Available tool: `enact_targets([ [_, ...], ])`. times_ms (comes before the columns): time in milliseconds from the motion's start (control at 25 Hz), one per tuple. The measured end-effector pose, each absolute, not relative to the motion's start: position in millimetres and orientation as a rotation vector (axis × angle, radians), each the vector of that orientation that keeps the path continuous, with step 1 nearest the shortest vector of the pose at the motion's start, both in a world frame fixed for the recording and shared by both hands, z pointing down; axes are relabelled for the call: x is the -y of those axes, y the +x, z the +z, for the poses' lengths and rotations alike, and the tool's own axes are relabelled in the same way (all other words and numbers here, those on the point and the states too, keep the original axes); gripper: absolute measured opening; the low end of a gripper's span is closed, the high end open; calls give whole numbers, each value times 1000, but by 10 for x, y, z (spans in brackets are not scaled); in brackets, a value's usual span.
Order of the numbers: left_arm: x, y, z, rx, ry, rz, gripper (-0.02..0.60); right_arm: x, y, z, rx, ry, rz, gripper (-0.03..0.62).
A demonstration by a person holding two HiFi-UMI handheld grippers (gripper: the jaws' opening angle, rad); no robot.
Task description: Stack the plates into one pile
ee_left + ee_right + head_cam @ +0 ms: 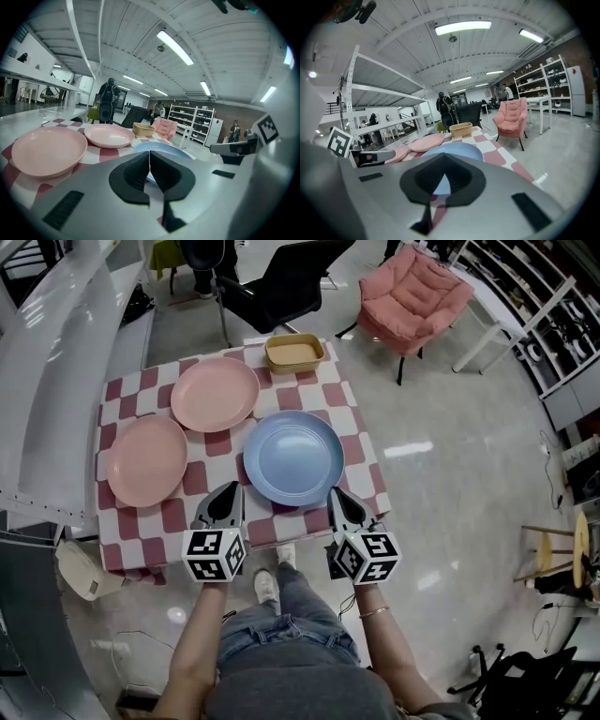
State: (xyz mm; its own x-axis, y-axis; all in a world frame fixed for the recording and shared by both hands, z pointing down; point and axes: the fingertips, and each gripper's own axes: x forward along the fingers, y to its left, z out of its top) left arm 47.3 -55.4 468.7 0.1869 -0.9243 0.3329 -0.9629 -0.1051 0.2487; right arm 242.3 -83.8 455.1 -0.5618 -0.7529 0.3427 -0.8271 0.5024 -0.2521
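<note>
The blue plate lies flat on the checked cloth covering the desk. It is just ahead of both grippers. Its near rim is just beyond the tip of the left gripper, and the right gripper sits just off its near-right edge. Ahead and to the left of the left gripper lie two more plates. The nearer pink plate is out to its left and the farther pink plate is beyond that. Their rims are close together, though I cannot tell whether they touch. A tan tray sits at the far edge, well beyond everything.

Both grippers have their jaws pressed together with nothing between them. Each gripper view shows the dark pads meeting along a thin seam.

No plate is off the cloth yet, so this looks like the reach for a first plate, most likely the blue one. The jaws should spread before they reach the rim, because shut tips would only shove the plate towards the pink ones. The approach should be low, with one pad slipping under the lip and the other over it, without snagging the cloth. The plate looks smooth and shallow, so the bite should go well past the rim. A gripper on each side would help keep it level. It should be centred over a pink plate before release.
</note>
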Motion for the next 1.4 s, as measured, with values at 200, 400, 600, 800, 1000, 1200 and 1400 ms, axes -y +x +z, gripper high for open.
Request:
enact_targets([
  [200, 793, 530, 4766, 1773, 2055, 175, 18, 1142, 2533, 4612, 2516, 1391, 550, 9],
  [400, 985, 520, 4869, 1780, 2018, 204, 39, 1403, 2600, 4739, 2460, 1380, 555, 11],
  [600, 1140, 478, 4981, 1791, 1976, 233, 72, 1626, 2615, 4868, 2399, 1367, 547, 11],
  [800, 1274, 413, 5088, 1793, 1939, 257, 92, 1802, 2602, 4985, 2360, 1336, 530, 21],
  [1000, 1371, 368, 5183, 1784, 1908, 279, 103, 1922, 2618, 5089, 2323, 1307, 549, 92],
  [1200, 1424, 355, 5311, 1771, 1877, 301, 129, 2021, 2676, 5247, 2270, 1293, 567, 116],
  [1400, 1433, 353, 5425, 1770, 1838, 328, 135, 2065, 2703, 5394, 2226, 1274, 593, 117],
])
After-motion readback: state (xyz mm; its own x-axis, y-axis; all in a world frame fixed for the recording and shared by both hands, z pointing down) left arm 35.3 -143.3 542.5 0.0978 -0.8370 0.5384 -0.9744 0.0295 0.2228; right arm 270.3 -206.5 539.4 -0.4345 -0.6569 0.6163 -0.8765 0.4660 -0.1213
